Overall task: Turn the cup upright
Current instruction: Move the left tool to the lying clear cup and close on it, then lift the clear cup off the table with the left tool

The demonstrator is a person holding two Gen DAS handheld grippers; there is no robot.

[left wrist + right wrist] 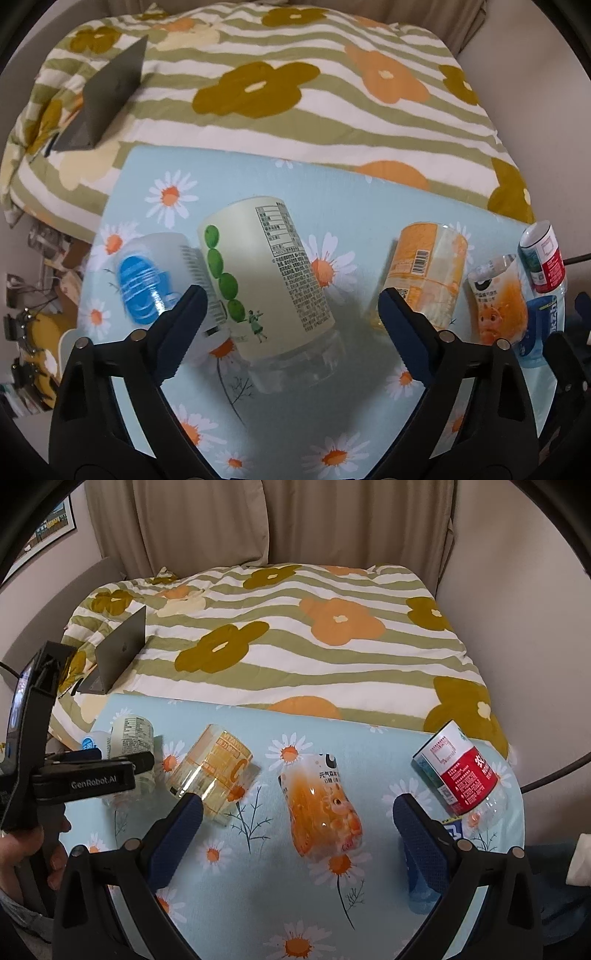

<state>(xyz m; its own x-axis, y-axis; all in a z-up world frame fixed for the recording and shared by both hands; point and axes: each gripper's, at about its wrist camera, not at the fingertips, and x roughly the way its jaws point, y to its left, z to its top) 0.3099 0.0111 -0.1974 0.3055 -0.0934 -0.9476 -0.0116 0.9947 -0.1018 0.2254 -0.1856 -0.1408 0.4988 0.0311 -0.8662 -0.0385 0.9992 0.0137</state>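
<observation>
Several clear plastic cups with printed sleeves stand upside down on a light-blue daisy mat (303, 417). In the left wrist view my open left gripper (291, 321) frames a cream cup with green dots (266, 273); a blue-label cup (147, 288) is at its left finger, a yellow cup (424, 273) at its right. In the right wrist view my open right gripper (297, 829) sits around an orange cartoon cup (321, 808). The yellow cup (214, 771) is to its left, a red-label cup (458, 775) to its right. The left gripper's body (85, 775) shows at far left.
The mat (369, 746) lies on a bed with a green-striped flower quilt (295, 646). An open grey laptop (118, 653) stands on the quilt at back left. A blue cup (421, 886) sits behind my right finger. Curtains and walls are behind.
</observation>
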